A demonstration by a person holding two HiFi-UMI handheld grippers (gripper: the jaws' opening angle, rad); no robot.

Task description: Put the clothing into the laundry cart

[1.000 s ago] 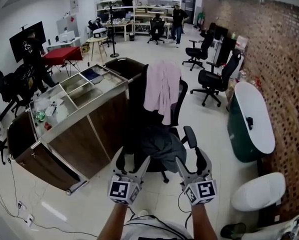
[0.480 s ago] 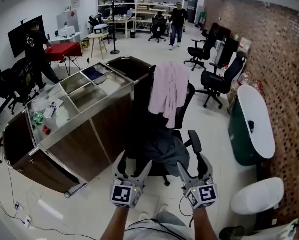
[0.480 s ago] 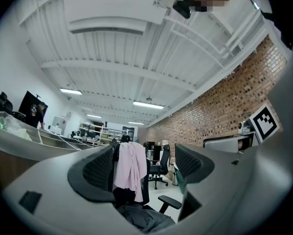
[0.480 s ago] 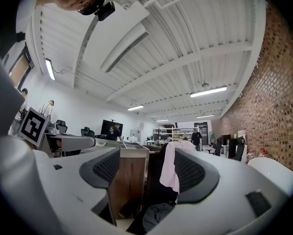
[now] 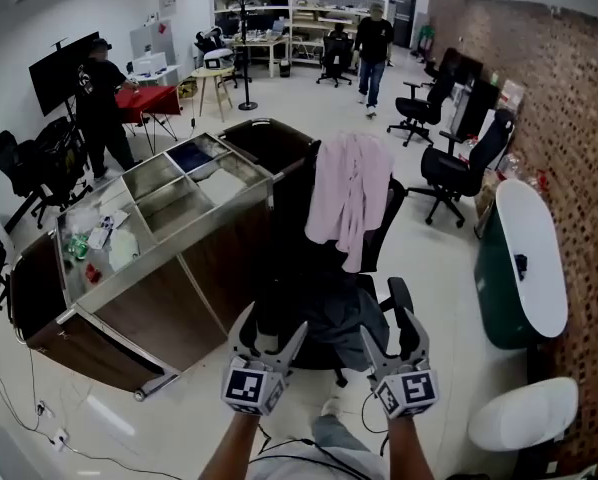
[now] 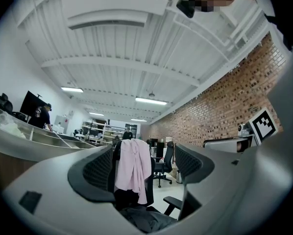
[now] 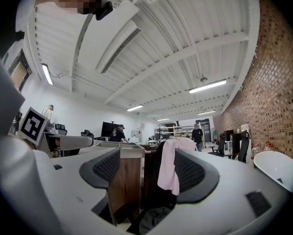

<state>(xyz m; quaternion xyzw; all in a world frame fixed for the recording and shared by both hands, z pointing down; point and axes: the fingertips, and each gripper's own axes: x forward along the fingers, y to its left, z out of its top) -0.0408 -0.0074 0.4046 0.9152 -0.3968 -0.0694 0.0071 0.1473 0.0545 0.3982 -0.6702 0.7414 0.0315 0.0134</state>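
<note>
- Pink shirt (image 5: 351, 193): draped over the backrest of a black office chair (image 5: 392, 208), hanging down its front; at 12 o'clock from both grippers, well apart from them.
- Dark garment (image 5: 331, 313): crumpled on the same chair's seat, directly below the shirt, just ahead of the jaws.
- Laundry cart (image 5: 179, 268): wood-panelled sides, steel top divided into compartments, dark bin (image 5: 269, 140) at its far end; stands at 9 to 10 o'clock of the chair, the bin just beside the backrest. Small items lie in the compartments, too small to identify.
- Left gripper (image 5: 272, 320): jaws apart, nothing between the pads, aimed at the chair.
- Right gripper (image 5: 389, 323): jaws partly open, likewise empty, alongside the left one and aimed the same way.
- Bathtub (image 5: 524, 263): white top, green body, at 3 o'clock of the chair, along the brick wall (image 5: 579, 118).
- Person in dark clothes (image 5: 101, 98): at 10 o'clock, beside a red table (image 5: 149, 103).
- Second person (image 5: 374, 53): standing at 12 o'clock, far end of the room.
</note>
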